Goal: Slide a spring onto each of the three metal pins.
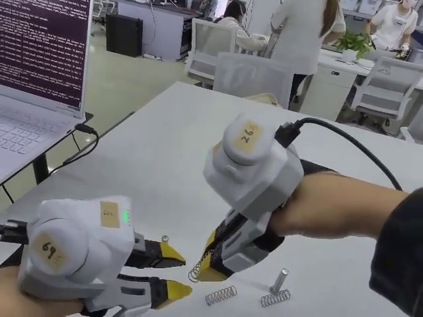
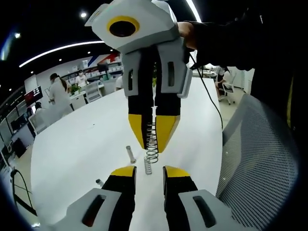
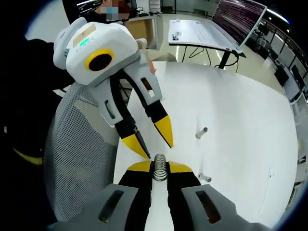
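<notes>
Closest in, the left gripper (image 1: pixel 180 272) is held low over the white desk (image 1: pixel 165 145), fingers spread wide with nothing caught between them. Two loose springs (image 1: pixel 221 295) are lying flat on the desk just beside those fingers, well, one there and the other (image 1: pixel 275 298) a bit further right. A pin (image 1: pixel 279 281) is parked right next to that second one.

Just past the springs, the right gripper (image 1: pixel 201 266) is angled down toward the left one, fingers clenched on a spring (image 1: pixel 193 271). In the right gripper view that spring (image 3: pixel 160 172) is seen end-on between the yellow tips, so it's lined up along the fingers and pointed at the left gripper (image 3: pixel 158 148).

A second pin (image 1: pixel 164 239) is spotted by the left gripper's upper finger. Further back a laptop (image 1: pixel 33 79) is open at the left, with office chairs (image 1: pixel 254 76) and people beyond the desk.
</notes>
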Demonstrator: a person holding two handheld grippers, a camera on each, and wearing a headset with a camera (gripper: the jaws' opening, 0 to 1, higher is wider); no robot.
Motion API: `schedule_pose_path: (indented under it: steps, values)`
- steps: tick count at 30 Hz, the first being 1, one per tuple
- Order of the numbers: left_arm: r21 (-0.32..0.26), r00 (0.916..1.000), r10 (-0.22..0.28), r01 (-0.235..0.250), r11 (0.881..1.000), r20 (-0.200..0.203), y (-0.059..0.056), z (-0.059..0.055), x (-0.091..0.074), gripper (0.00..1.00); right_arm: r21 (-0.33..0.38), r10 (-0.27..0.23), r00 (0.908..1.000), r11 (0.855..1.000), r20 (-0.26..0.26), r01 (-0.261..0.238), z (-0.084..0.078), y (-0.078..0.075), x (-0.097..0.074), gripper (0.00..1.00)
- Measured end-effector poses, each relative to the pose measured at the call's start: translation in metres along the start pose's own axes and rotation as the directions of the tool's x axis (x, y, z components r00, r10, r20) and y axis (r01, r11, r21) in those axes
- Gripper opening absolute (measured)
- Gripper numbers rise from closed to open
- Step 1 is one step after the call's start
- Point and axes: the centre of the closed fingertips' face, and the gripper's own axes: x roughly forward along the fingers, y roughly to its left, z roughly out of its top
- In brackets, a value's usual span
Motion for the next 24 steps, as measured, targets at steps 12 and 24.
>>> schedule_pose_path:
  steps: [12,24]
  values:
    - [-0.111,0.9979,0.064,-0.062,0.992,0.012,0.008,-0.013,-0.032,0.30,-0.004,-0.009,0.9999,1.000,0.008,0.009,0.008,-0.005,-0.002,0.08]
    - [-0.214,0.9887,0.149,-0.143,0.966,0.014,0.008,-0.029,-0.053,0.50,-0.012,-0.028,0.9996,1.000,0.008,0.028,0.014,-0.018,-0.005,0.08]
